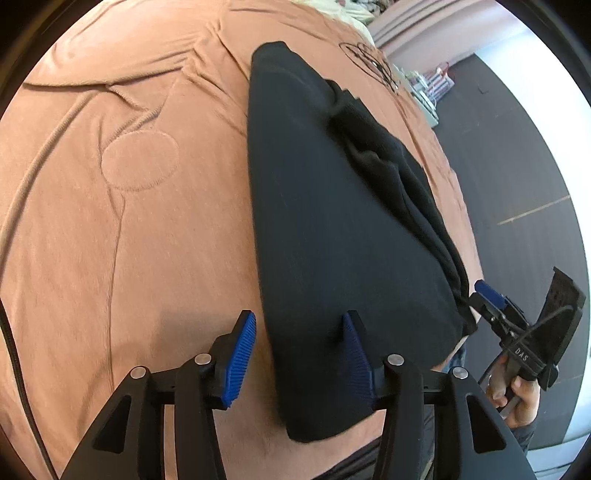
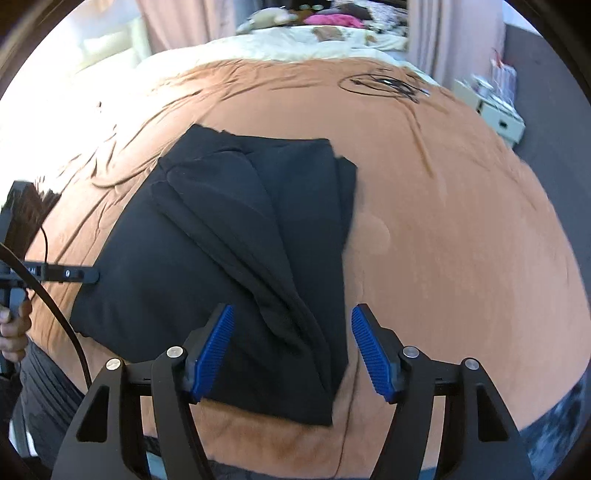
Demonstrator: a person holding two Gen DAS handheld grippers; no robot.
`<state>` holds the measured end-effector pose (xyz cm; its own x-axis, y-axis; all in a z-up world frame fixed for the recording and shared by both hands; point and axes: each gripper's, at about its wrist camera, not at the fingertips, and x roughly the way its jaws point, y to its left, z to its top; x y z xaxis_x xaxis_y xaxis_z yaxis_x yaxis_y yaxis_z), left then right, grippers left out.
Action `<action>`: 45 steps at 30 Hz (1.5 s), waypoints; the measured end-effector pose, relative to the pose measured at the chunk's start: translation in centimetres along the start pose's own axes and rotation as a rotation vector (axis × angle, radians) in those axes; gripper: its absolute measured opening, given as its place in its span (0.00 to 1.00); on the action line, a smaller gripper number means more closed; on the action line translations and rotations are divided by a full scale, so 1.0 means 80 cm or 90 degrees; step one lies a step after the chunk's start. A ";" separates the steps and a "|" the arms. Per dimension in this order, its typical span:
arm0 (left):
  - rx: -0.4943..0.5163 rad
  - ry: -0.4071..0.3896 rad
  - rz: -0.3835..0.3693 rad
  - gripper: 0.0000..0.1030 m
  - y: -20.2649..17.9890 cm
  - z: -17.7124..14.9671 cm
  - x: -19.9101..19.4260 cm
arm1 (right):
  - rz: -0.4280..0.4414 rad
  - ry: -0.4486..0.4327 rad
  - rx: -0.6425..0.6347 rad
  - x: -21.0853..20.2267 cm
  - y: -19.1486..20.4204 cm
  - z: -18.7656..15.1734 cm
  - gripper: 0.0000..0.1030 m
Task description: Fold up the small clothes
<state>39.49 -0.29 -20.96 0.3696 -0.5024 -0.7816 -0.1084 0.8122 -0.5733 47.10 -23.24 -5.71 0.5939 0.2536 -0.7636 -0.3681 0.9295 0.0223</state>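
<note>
Here, the brown bedspread (image 2: 461, 229) carries the folded black garment (image 2: 207, 258), lying flat near its front edge. Left gripper (image 1: 299, 354): jaws parted, straddling the garment's near-left edge without clamping. Right gripper (image 2: 291, 347): jaws spread wide above the garment's near corner, holding nothing

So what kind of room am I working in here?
Most likely a bedroom: the black garment lies on a bed's orange-brown quilt, with cream bedding and pink curtains behind.
</note>
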 end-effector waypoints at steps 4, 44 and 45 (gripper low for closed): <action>-0.009 -0.002 -0.011 0.50 0.007 0.010 -0.001 | 0.012 0.006 -0.037 0.007 0.023 0.015 0.63; -0.042 -0.034 -0.009 0.49 0.035 0.123 -0.014 | 0.096 -0.021 -0.009 0.107 -0.042 0.145 0.09; -0.041 -0.034 -0.008 0.49 0.035 0.126 -0.012 | 0.095 -0.015 0.011 0.115 -0.056 0.145 0.09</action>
<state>48.13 5.46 -19.32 0.4203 -0.4949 -0.7606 -0.1621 0.7838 -0.5995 62.48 -21.97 -5.35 0.5501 0.3955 -0.7355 -0.4411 0.8854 0.1462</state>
